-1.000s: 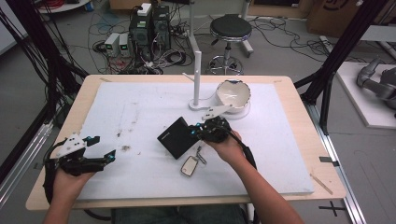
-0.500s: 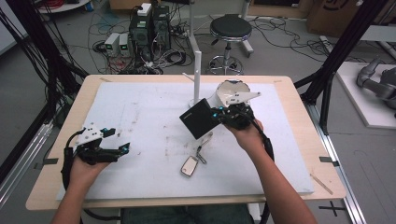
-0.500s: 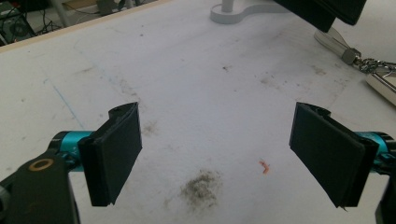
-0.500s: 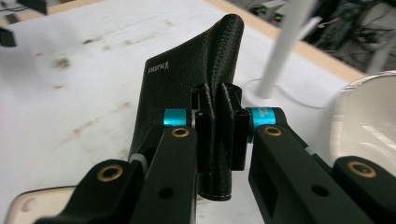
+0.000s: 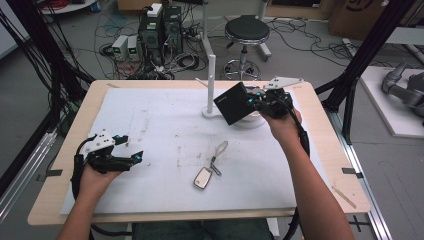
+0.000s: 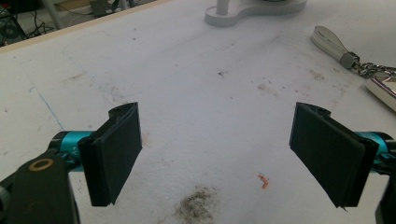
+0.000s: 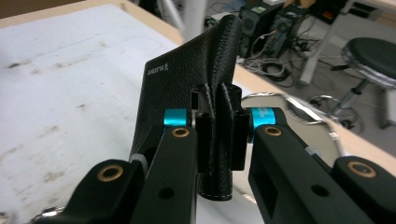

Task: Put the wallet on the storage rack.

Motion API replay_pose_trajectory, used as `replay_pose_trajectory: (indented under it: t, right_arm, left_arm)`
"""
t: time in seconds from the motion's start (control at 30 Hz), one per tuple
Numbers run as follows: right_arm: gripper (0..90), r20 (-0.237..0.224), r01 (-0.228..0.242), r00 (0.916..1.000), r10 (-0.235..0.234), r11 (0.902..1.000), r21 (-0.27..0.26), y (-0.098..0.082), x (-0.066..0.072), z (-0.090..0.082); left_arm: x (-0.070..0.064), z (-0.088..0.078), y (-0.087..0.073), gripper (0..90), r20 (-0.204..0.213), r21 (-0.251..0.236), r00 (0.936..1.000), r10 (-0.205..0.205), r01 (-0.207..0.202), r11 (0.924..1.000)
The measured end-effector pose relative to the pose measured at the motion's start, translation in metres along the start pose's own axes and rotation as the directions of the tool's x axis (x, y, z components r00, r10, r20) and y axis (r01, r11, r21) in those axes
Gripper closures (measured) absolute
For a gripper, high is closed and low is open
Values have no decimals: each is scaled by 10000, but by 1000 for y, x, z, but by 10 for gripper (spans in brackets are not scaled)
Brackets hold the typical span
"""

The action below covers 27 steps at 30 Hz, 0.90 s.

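Note:
A black leather wallet (image 5: 233, 103) hangs in the air near the table's far edge, above a white bowl (image 5: 250, 121). My right gripper (image 5: 256, 103) is shut on the wallet's edge; the right gripper view shows the wallet (image 7: 187, 88) pinched between both jaws, with the bowl's rim (image 7: 299, 109) behind it. My left gripper (image 5: 134, 158) rests low at the near left of the white sheet, open, with nothing between its fingers (image 6: 114, 154). A key fob with a strap and chain (image 5: 207, 172) lies on the sheet near the front middle, and shows at the right edge of the left gripper view as the strap (image 6: 332, 41).
A white stand (image 5: 212, 80) with a post rises beside the bowl at the table's back middle. The white sheet (image 5: 160, 130) covers most of the wooden table. A stool and computer gear sit on the floor beyond the far edge.
My right gripper has lifted the wallet from the sheet's middle and carried it back and right to above the bowl. My left gripper has moved rightward and slightly forward, still open.

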State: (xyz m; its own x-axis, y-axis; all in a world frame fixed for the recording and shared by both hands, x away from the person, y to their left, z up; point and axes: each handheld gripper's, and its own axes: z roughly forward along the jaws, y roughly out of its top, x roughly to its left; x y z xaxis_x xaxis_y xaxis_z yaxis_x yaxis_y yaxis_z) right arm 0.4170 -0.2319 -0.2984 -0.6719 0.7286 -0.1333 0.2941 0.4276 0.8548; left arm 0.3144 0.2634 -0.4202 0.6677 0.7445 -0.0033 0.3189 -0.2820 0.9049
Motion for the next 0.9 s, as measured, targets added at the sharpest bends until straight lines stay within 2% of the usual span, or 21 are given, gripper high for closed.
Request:
replay_pose_trajectory:
  t: [0.17, 0.33, 0.43, 0.5, 0.9]
  right_arm:
    - [858, 427, 258, 9987, -260, 9997, 51, 8, -11, -4]
    - [858, 740, 292, 9968, -303, 9994, 161, 12, -20, -7]
    - [857, 1031, 304, 9941, -326, 9993, 224, 16, -27, -10]
    - [857, 1166, 483, 9919, -504, 9986, 210, 17, -31, -9]
    - [856, 1695, 291, 9847, -398, 9974, 654, 13, -49, 2]
  left_arm:
    - [0, -2, 0, 169, -35, -13, 10000, 1, -1, 10000]
    - [0, -4, -1, 169, -78, -28, 10000, -15, 15, 10000]
    - [0, -5, -1, 169, -78, -35, 10000, -18, 18, 10000]
    - [0, -5, -2, 169, -98, -27, 9999, -27, 26, 10000]
    - [0, -5, -3, 169, -117, 13, 9999, -45, 45, 10000]
